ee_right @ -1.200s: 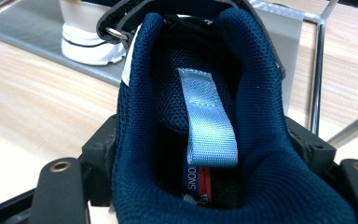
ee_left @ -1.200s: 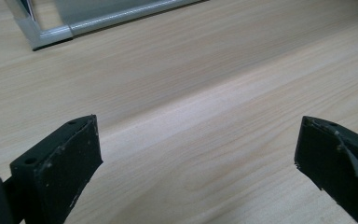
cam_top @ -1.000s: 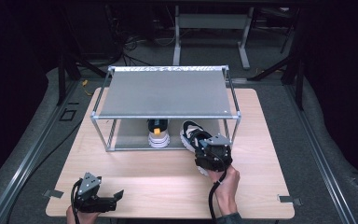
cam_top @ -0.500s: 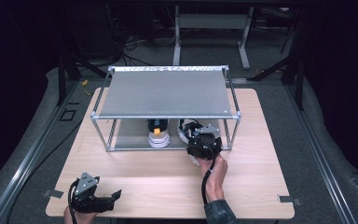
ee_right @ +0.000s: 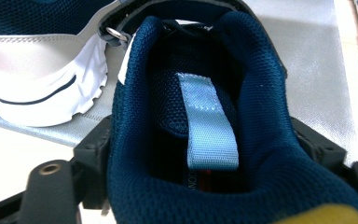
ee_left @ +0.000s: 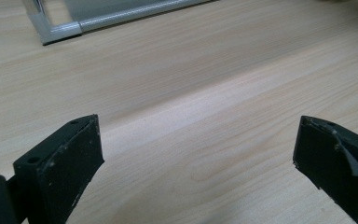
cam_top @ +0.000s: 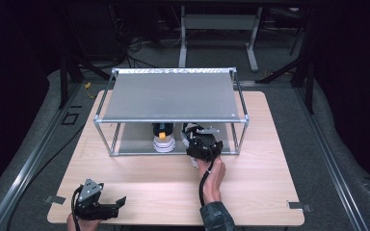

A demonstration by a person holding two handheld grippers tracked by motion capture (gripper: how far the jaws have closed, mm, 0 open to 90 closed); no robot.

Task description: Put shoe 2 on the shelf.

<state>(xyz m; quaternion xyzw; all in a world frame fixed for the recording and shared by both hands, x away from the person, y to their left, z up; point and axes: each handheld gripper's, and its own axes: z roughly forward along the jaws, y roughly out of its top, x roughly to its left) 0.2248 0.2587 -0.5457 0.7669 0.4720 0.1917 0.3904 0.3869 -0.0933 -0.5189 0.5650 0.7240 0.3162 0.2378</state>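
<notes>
Nearest, left claw (cam_top: 118, 202) gaping wide over bare surface (cam_top: 270, 192), nothing between the jaws. Farther in, right claw (cam_top: 198, 139) straddling the heel of a navy shoe (ee_right: 200, 116), jaws just widened, pads flanking it. Shoe resting on the rack's (cam_top: 173, 91) lower shelf, beside its mate (cam_top: 164, 139).

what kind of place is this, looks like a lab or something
Probably a lab or test room set up for recording handling work. A plain wooden table carries a bare metal-framed shelf rack with shoes under it, and cables and equipment stands crowd the dark carpeted floor behind.
</notes>
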